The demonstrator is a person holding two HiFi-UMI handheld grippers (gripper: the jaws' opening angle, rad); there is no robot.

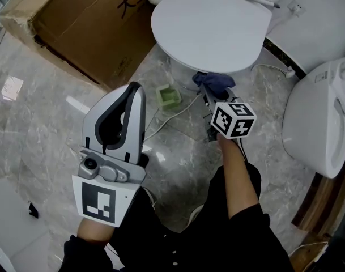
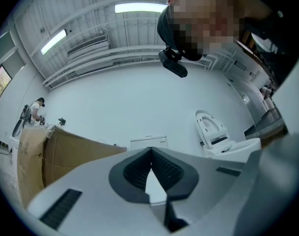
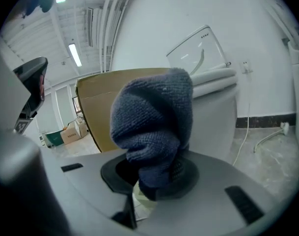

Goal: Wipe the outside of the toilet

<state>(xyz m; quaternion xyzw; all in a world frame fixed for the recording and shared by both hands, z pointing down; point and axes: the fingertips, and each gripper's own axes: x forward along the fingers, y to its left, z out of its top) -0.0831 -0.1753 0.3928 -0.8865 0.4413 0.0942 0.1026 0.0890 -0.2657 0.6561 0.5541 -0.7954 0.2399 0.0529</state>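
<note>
The white toilet (image 1: 212, 27) stands with its lid down at the top of the head view. My right gripper (image 1: 211, 97) is shut on a dark blue cloth (image 1: 213, 82), and the cloth lies against the front of the bowl below the seat rim. In the right gripper view the bunched cloth (image 3: 154, 127) fills the jaws, with the toilet (image 3: 215, 100) just behind it. My left gripper (image 1: 135, 89) is held up away from the toilet, shut with nothing in it. In its own view it (image 2: 151, 167) points towards a white wall.
A large cardboard box (image 1: 87, 21) lies left of the toilet. A small green holder (image 1: 169, 95) and a white cable (image 1: 173, 113) are on the marble floor by the base. A second white toilet (image 1: 316, 126) stands at the right.
</note>
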